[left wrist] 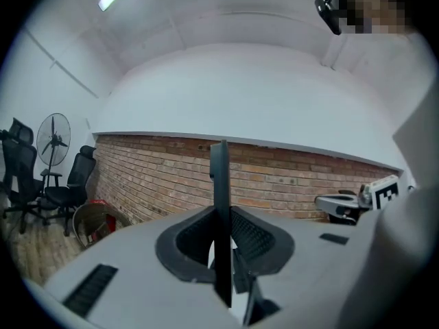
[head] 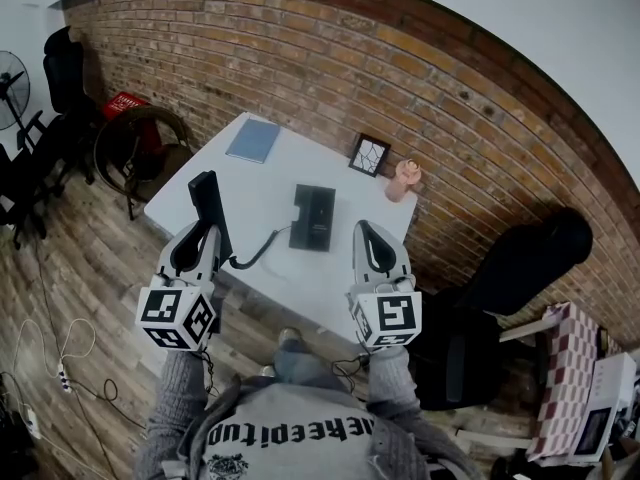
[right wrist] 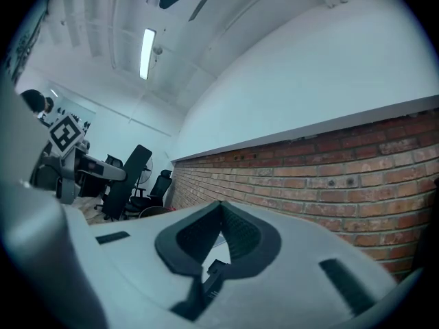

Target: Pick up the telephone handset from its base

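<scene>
Two hand-held grippers point level over the near edge of a white tabletop [head: 262,183] that stands against a brick wall [head: 450,118]. The left gripper [head: 203,236] has its fingers [left wrist: 257,235] narrowed onto the black telephone handset [head: 210,208]. In the left gripper view the handset stands upright and edge-on, pinched between the two ribbed pads and rising well above them. The handset is off its base, held in the air above the tabletop's near-left part. A dark cord [head: 256,253] sags from its lower end across to the telephone base [head: 313,217], which lies flat near the middle of the tabletop. The right gripper [head: 363,230] is to the right of the base and apart from it. The right gripper view shows its fingers brought together at the tips with nothing between them. Farther back on the tabletop lie a blue notebook [head: 253,140] near the left corner, a small black picture frame [head: 369,155] and, just right of it, a pinkish figure [head: 404,180] whose details are too small to tell. A black office chair [head: 520,268] stands on the wooden floor to the right of the tabletop, and a fan [head: 10,83] and a red basket [head: 122,103] are at the far left.
</scene>
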Demonstrator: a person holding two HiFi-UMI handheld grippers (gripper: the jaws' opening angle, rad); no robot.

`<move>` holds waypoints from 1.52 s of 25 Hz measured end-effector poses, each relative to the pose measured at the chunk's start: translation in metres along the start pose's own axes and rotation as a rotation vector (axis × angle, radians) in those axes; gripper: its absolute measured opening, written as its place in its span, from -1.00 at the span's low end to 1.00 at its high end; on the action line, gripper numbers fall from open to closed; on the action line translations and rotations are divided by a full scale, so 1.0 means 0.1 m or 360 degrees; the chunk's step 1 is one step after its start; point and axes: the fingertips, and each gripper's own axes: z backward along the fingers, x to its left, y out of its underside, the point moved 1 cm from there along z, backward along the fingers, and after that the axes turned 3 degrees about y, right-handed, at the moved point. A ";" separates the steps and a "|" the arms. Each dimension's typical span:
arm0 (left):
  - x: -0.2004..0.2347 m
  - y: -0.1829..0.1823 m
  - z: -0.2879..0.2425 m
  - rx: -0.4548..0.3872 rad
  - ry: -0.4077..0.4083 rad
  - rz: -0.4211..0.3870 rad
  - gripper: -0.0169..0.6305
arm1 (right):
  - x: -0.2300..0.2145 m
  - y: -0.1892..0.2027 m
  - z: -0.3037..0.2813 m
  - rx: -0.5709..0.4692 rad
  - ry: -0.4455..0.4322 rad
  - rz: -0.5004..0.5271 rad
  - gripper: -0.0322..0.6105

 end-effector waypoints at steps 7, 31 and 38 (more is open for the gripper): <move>0.00 -0.08 0.16 -0.0048 -0.0043 -0.0023 -0.74 | 0.03 -0.05 0.12 -0.0018 0.0013 -0.0003 -0.89; -0.12 -0.18 0.26 -0.0101 -0.0050 -0.0071 -0.74 | 0.00 -0.10 0.27 -0.0036 0.0050 -0.0002 -0.89; -0.14 -0.17 0.24 -0.0110 -0.0048 -0.0081 -0.74 | 0.00 -0.07 0.27 -0.0040 0.0045 -0.0001 -0.89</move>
